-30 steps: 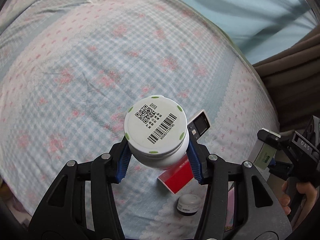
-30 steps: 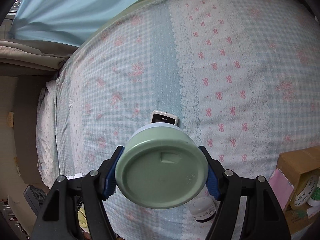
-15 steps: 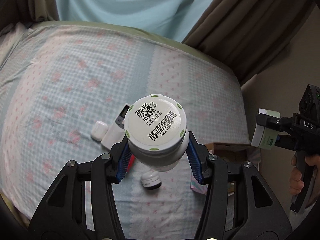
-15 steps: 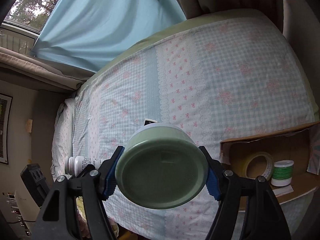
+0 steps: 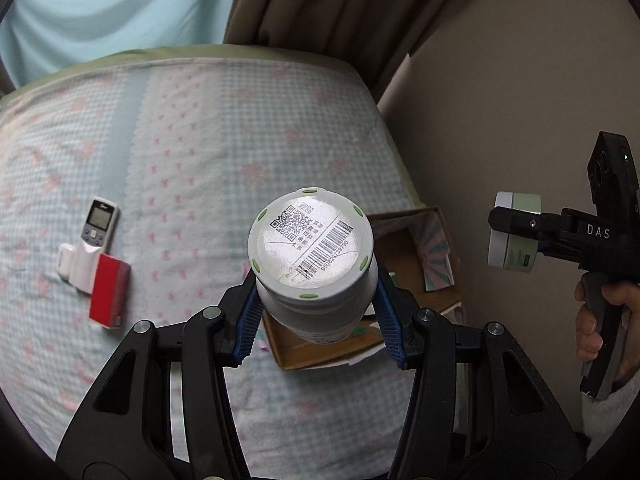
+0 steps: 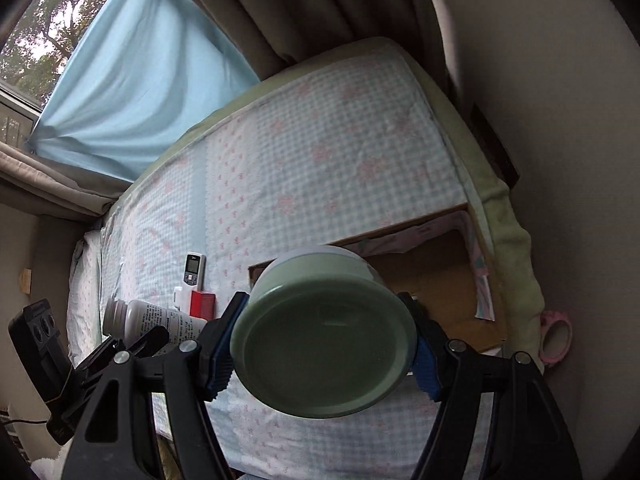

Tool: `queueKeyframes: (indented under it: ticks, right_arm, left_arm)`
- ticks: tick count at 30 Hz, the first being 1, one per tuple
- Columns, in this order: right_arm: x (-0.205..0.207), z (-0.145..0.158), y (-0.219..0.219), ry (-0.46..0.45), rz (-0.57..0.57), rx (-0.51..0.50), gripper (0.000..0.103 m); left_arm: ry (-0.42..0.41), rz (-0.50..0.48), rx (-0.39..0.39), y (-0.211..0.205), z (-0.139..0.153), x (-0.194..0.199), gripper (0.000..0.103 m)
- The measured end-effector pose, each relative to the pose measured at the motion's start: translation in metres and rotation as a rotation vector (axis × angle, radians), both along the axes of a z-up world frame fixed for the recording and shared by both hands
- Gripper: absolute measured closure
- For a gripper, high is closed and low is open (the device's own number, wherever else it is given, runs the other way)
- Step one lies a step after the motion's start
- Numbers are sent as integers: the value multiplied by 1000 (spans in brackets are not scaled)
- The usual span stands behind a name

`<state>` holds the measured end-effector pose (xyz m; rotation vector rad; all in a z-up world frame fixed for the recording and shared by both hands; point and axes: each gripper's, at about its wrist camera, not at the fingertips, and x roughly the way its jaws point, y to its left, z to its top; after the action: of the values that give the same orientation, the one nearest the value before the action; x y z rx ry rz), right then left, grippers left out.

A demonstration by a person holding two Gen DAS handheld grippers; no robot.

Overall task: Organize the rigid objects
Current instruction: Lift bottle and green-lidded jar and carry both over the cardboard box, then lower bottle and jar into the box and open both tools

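My left gripper (image 5: 316,320) is shut on a white bottle (image 5: 314,256), its barcoded base facing the camera, held above the near left corner of a cardboard box (image 5: 416,280) on the bed. My right gripper (image 6: 324,360) is shut on a pale green jar (image 6: 324,344), held above the same box (image 6: 440,280). The jar also shows in the left wrist view (image 5: 516,236), off the bed's right side. The white bottle shows side-on in the right wrist view (image 6: 156,320). On the bed lie a white remote (image 5: 94,248), a red box (image 5: 109,294) and a small white case (image 5: 64,260).
The box stands at the right edge of the checked bedspread (image 5: 200,140), with pink patterned items (image 5: 436,252) along its wall. A wall (image 5: 520,80) and brown curtains (image 5: 340,12) bound the right and far sides. A pink tape roll (image 6: 556,336) lies beyond the bed's edge.
Both grippers have lifted and swung right with their loads, from over the middle of the bed to above the cardboard box. The remote and red box now sit far left.
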<state>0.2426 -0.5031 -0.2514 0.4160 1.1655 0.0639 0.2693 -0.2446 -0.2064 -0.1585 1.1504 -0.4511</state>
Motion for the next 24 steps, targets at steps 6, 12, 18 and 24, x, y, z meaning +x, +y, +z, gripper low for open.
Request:
queueKeyframes:
  ticks: [6,12,18,24]
  right_arm:
    - [-5,-24,-39,10,4,-50,35]
    - [3,-69,-56,55,24,-58,35]
    - [10,-110,-59,93,45,-81,35]
    - [26,-134,-54,90,69,-129,35]
  left_arm:
    - [51,-68,31,-63,-37,5,56]
    - [110,-104,93,-103,-87,11,56]
    - [164,-140,161,-119,-132,15,56]
    - [160,-169,221,-129,-153,23,56]
